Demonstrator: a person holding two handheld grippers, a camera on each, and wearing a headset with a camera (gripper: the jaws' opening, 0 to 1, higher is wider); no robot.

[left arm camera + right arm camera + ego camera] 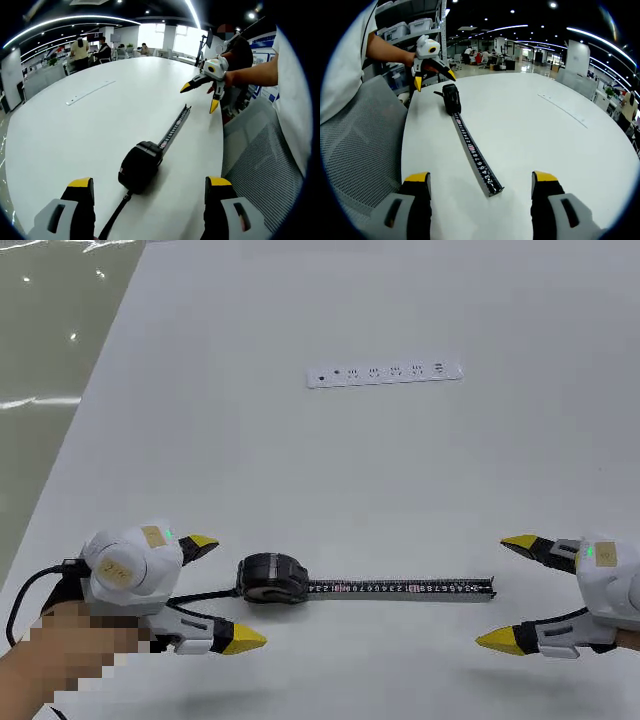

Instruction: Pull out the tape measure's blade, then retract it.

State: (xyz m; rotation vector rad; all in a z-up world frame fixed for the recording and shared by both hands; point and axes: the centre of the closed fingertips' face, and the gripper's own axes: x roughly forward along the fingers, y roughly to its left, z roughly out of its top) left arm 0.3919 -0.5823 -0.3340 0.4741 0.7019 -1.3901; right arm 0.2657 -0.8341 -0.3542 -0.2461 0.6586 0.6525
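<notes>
A black tape measure case (272,578) lies on the white table (330,470) with its dark blade (400,588) drawn out flat to the right, ending at a hook tip (491,587). My left gripper (222,590) stands open just left of the case, its yellow-tipped fingers (242,640) apart and holding nothing. In the left gripper view the case (140,166) sits ahead between the jaws. My right gripper (512,590) is open just right of the blade tip (492,188), touching nothing. The case (451,97) lies far along the blade in the right gripper view.
A white power strip (384,372) lies further back on the table. The table's left edge (75,430) borders a greenish floor. A black wrist strap (200,595) trails from the case toward my left gripper. People sit at a distant desk (92,50).
</notes>
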